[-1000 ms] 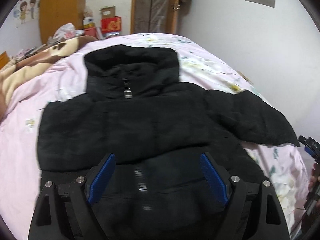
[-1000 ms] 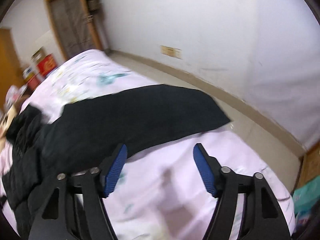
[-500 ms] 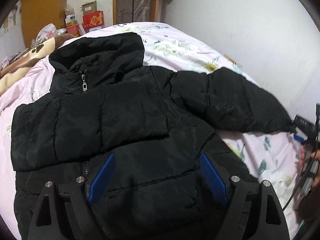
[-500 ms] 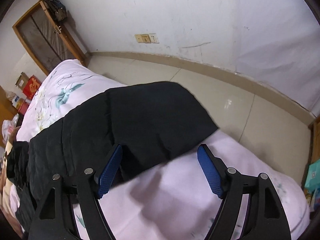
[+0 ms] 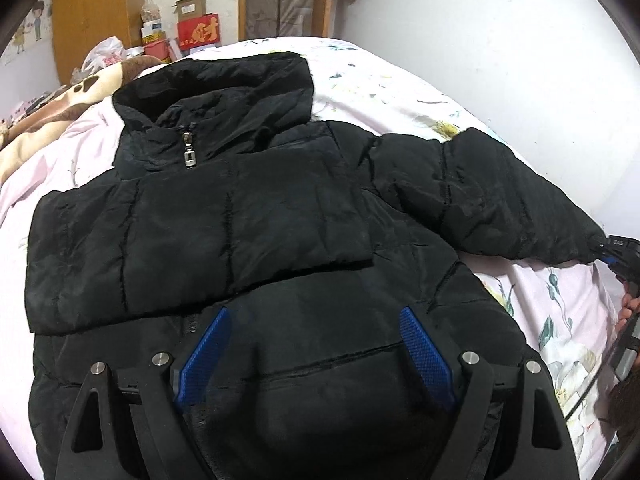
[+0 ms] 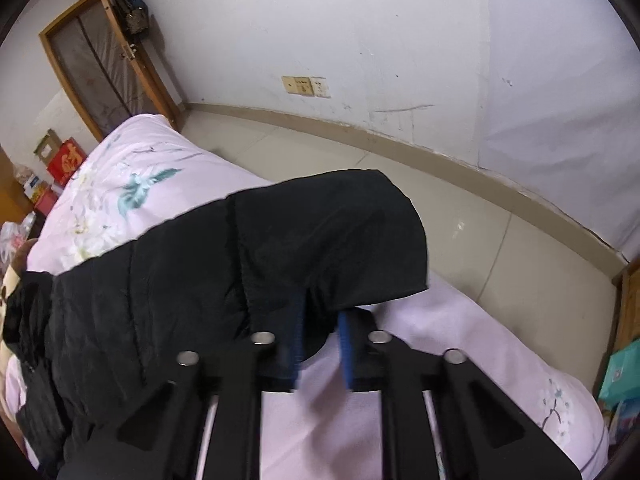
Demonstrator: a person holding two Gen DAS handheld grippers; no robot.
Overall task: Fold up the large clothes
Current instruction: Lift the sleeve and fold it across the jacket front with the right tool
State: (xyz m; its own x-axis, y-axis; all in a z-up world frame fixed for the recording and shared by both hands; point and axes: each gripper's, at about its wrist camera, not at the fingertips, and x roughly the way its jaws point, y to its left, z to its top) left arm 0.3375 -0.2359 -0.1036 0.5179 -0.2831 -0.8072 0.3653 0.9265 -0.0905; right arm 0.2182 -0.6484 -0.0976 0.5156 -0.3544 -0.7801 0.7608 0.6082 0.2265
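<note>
A black puffer jacket [image 5: 240, 220] lies face up on the bed, zipped, with one sleeve folded across its chest. The other sleeve [image 5: 500, 200] stretches out to the right, toward the bed's edge. My left gripper [image 5: 316, 344] hovers open over the jacket's lower front, nothing between its blue pads. In the right wrist view the right gripper [image 6: 320, 320] is closing its jaws, and the pads pinch the edge of the sleeve cuff [image 6: 328, 240]. The left wrist view shows the right gripper [image 5: 608, 256] at the sleeve's tip, held by a hand [image 5: 628, 308].
The pink floral sheet [image 5: 400, 92] covers the bed. A brown patterned blanket [image 5: 60, 104] lies at the far left. Boxes [image 5: 198, 32] and a wooden door stand beyond the bed. Tiled floor [image 6: 500, 248] and a white wall run close along the right edge.
The right jaws have gone from wide apart to closed on the sleeve cuff. The left gripper has drifted a little over the jacket, still open.
</note>
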